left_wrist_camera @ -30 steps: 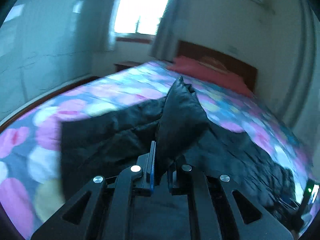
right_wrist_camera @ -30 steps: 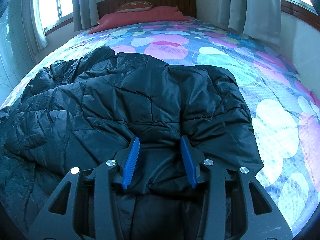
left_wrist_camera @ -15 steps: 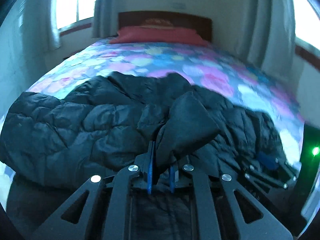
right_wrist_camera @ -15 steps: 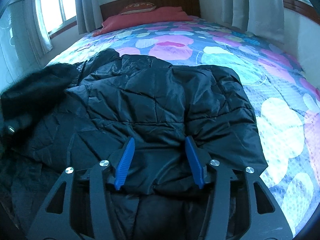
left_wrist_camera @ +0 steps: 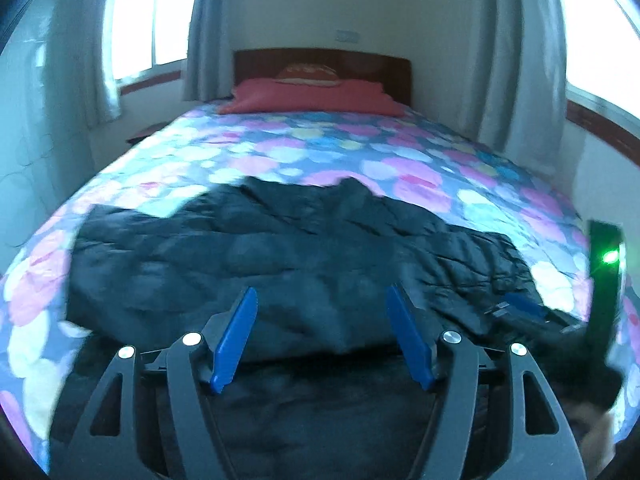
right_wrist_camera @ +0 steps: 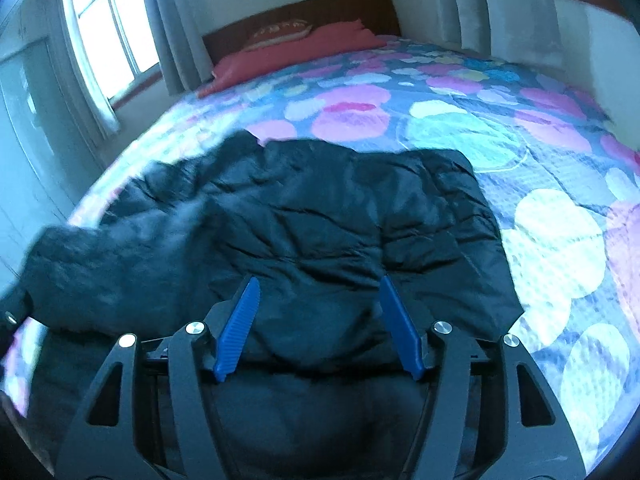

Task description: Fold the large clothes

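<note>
Released since half a second ago, the black jacket lies folded on the bed; left hand-held gripper and right hand-held gripper gape wide, empty. Next: regrasp the near hem.

- a wide bed fills the room, covered by a quilt printed with pink, white, yellow and blue round blotches on a blue-grey ground.
- at 12 o'clock, a dark wooden headboard stands against the wall.
- just in front of the headboard lies a red pillow, with a smaller patterned cushion resting on top.
- toward 6 o'clock, a black quilted jacket lies spread and crumpled across the near end of the quilt, reaching the bed's edge.
</note>
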`<move>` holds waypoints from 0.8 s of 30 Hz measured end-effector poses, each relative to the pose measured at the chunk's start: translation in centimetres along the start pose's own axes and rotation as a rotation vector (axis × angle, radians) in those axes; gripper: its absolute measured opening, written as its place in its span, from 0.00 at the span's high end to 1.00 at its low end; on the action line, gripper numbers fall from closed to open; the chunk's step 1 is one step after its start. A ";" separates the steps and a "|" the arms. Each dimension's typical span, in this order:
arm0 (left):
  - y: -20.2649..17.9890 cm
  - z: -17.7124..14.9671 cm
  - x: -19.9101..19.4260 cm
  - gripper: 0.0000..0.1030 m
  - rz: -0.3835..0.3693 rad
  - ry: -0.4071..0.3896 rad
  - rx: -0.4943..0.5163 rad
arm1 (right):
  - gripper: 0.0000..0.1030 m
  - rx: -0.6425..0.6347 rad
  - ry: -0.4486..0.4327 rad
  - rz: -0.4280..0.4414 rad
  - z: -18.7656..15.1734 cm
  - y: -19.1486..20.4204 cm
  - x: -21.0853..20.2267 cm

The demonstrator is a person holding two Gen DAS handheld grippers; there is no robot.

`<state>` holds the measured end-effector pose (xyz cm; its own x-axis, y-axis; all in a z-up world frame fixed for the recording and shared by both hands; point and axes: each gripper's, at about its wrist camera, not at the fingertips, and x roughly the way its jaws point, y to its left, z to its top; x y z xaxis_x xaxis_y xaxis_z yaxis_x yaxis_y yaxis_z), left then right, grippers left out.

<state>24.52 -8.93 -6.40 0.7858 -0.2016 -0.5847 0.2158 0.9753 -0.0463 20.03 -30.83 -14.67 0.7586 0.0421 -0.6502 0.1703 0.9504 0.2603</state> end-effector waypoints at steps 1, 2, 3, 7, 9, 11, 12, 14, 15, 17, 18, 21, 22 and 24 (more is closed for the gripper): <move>1.5 -0.2 -0.7 0.35 0.028 -0.014 -0.015 | 0.40 0.013 -0.003 0.027 0.3 0.5 -0.3; 2.6 -0.3 -1.0 0.35 0.047 -0.021 -0.027 | 0.39 0.019 -0.001 0.043 0.5 0.9 -0.3; 3.5 -0.3 -1.3 0.35 0.064 -0.024 -0.038 | 0.38 0.025 0.010 0.071 0.9 1.6 0.0; 7.9 -0.9 -2.0 0.35 0.138 -0.026 -0.094 | 0.37 0.016 0.079 0.140 1.7 5.0 2.5; 10.1 -1.2 -2.0 0.35 0.167 -0.017 -0.129 | 0.37 0.002 0.130 0.139 1.4 6.6 4.4; 11.8 -1.4 -2.0 0.35 0.185 -0.007 -0.160 | 0.72 -0.019 0.188 0.160 1.0 7.9 6.2; 12.6 -1.6 -2.1 0.35 0.191 -0.006 -0.173 | 0.74 -0.036 0.195 0.153 0.9 8.4 6.4; 13.5 -1.8 -2.2 0.35 0.203 -0.011 -0.181 | 0.85 -0.077 0.160 0.128 1.2 9.0 5.6; 13.9 -1.9 -2.4 0.35 0.210 -0.014 -0.181 | 0.87 -0.082 0.139 0.134 1.5 8.9 4.9; 14.7 -1.9 -2.4 0.35 0.221 -0.017 -0.181 | 0.88 -0.081 0.099 0.106 2.1 8.3 3.7; 15.0 -1.9 -2.2 0.35 0.223 -0.015 -0.183 | 0.88 -0.083 0.066 0.072 2.7 7.5 2.8; 15.6 -1.9 -1.8 0.35 0.226 -0.010 -0.194 | 0.88 -0.062 0.048 0.006 3.6 4.7 2.0; 15.8 -1.8 -1.5 0.35 0.226 -0.007 -0.195 | 0.88 -0.054 0.051 -0.013 3.8 3.7 2.2; 15.9 -1.7 -1.0 0.35 0.224 -0.004 -0.193 | 0.88 -0.035 0.067 -0.040 3.8 1.9 2.7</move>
<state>26.15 6.90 -7.90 0.8038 0.0209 -0.5945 -0.0774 0.9946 -0.0697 24.79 -30.09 -13.15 0.7080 0.0236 -0.7058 0.1764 0.9619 0.2090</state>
